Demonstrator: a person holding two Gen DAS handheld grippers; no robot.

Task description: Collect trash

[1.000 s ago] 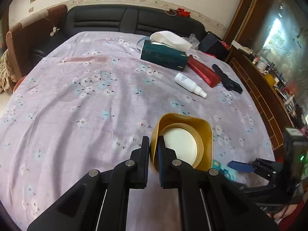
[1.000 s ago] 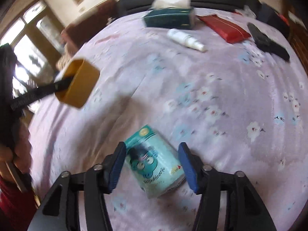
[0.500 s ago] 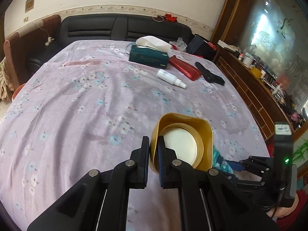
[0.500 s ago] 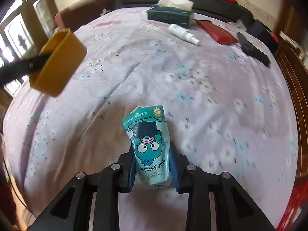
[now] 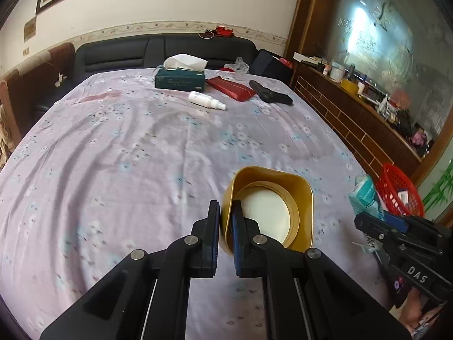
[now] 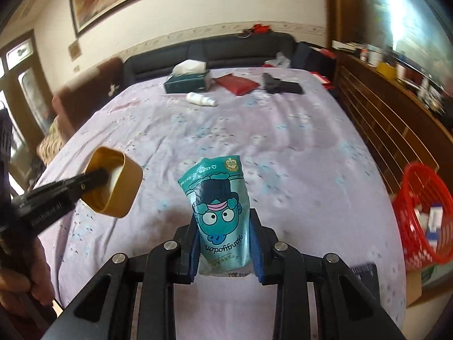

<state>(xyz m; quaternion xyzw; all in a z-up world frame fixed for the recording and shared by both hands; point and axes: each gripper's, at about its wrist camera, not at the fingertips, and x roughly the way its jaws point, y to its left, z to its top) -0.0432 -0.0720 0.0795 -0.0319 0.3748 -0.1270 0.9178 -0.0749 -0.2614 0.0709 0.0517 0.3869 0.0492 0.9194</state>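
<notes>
My left gripper [image 5: 225, 212] is shut on the near wall of a gold tin [image 5: 271, 206] with a white inside, held above the cloth. The same gold tin [image 6: 114, 181] shows at the left of the right wrist view. My right gripper [image 6: 225, 226] is shut on a teal cartoon-print pouch [image 6: 219, 215], upright and lifted off the table. That pouch [image 5: 363, 195] also appears at the right edge of the left wrist view, in front of a red mesh basket [image 5: 400, 189]. The red basket [image 6: 419, 215] stands off the table's right side with some packets inside.
A lilac flowered tablecloth [image 5: 141, 147] covers the round table. At its far side lie a green tissue box [image 5: 179, 79], a white bottle [image 5: 206, 100], a red case [image 5: 230, 87] and a black object [image 5: 270, 93]. A dark sofa [image 5: 158, 51] and a wooden sideboard [image 5: 354, 113] border it.
The right gripper closed on the teal pouch and lifted it off the cloth, swinging right so the red basket came into view. The left gripper pulled back with the gold tin.
</notes>
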